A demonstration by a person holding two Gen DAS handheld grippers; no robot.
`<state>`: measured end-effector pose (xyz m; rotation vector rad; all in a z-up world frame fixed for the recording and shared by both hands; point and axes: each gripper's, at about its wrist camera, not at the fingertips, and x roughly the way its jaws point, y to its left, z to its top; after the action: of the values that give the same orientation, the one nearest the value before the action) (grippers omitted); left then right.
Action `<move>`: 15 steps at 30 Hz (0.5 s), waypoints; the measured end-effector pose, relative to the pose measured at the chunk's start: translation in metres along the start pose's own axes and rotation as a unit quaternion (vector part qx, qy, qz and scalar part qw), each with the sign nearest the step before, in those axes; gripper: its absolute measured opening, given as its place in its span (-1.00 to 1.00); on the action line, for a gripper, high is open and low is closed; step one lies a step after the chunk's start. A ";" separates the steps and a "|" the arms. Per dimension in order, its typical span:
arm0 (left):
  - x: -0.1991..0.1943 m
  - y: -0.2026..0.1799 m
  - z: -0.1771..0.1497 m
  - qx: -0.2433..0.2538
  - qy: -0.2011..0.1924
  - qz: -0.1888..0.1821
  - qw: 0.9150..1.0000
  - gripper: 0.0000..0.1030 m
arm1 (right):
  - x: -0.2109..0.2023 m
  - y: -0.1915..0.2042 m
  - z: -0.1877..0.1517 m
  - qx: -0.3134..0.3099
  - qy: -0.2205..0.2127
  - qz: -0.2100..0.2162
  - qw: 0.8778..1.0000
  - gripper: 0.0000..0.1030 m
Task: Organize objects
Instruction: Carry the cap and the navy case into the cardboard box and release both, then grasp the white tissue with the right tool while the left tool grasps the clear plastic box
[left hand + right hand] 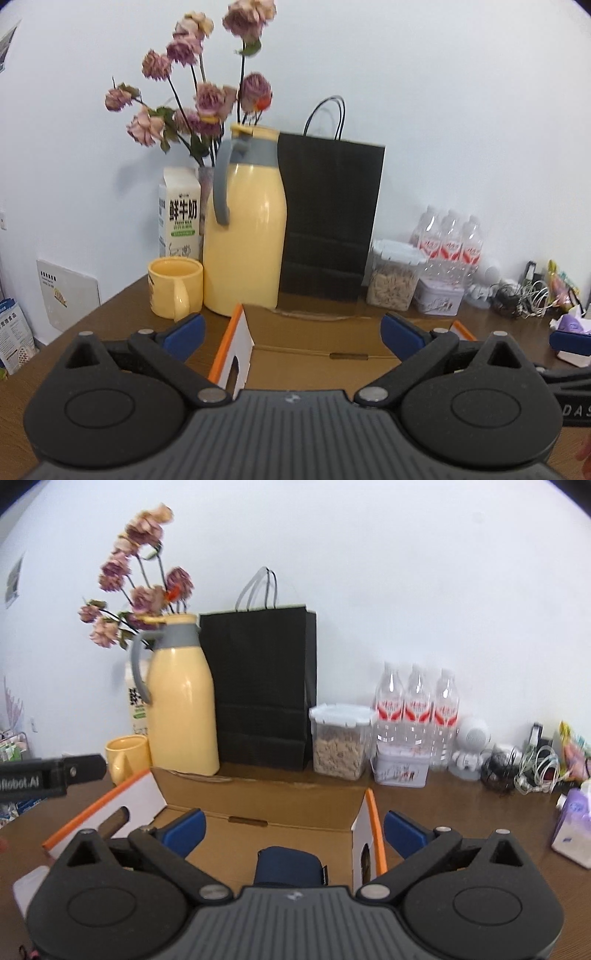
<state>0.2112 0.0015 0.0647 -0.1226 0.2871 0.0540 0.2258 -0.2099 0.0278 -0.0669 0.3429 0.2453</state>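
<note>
An open cardboard box (314, 354) with white and orange flaps lies on the brown table in front of both grippers; it also shows in the right wrist view (258, 805). A dark blue folded object (288, 866) lies inside it. My left gripper (291, 332) is open and empty above the box. My right gripper (293, 830) is open and empty, spanning the box's right flap (369, 834), just above the blue object. The left gripper's body (51, 771) shows at the left of the right wrist view.
Along the wall stand a yellow mug (173, 288), a yellow thermos jug (245, 229), a milk carton (179, 214), dried flowers (199, 96), a black paper bag (328, 221), a cereal container (340, 738), water bottles (417, 709), a tin (400, 770), tangled cables (524, 771) and a tissue pack (572, 827).
</note>
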 end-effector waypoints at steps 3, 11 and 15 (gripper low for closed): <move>-0.015 0.005 0.002 0.003 -0.003 -0.007 1.000 1.00 | -0.020 0.002 -0.002 -0.012 -0.004 0.001 1.000 1.00; -0.054 0.027 -0.005 0.009 0.002 -0.008 1.000 1.00 | -0.070 0.000 -0.023 -0.023 0.000 -0.004 1.000 1.00; -0.073 0.038 -0.017 0.017 0.013 -0.002 1.000 1.00 | -0.088 -0.002 -0.043 -0.022 0.018 -0.007 1.000 1.00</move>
<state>0.1338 0.0346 0.0648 -0.0893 0.3133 0.0440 0.1324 -0.2367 0.0170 -0.1176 0.3732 0.2383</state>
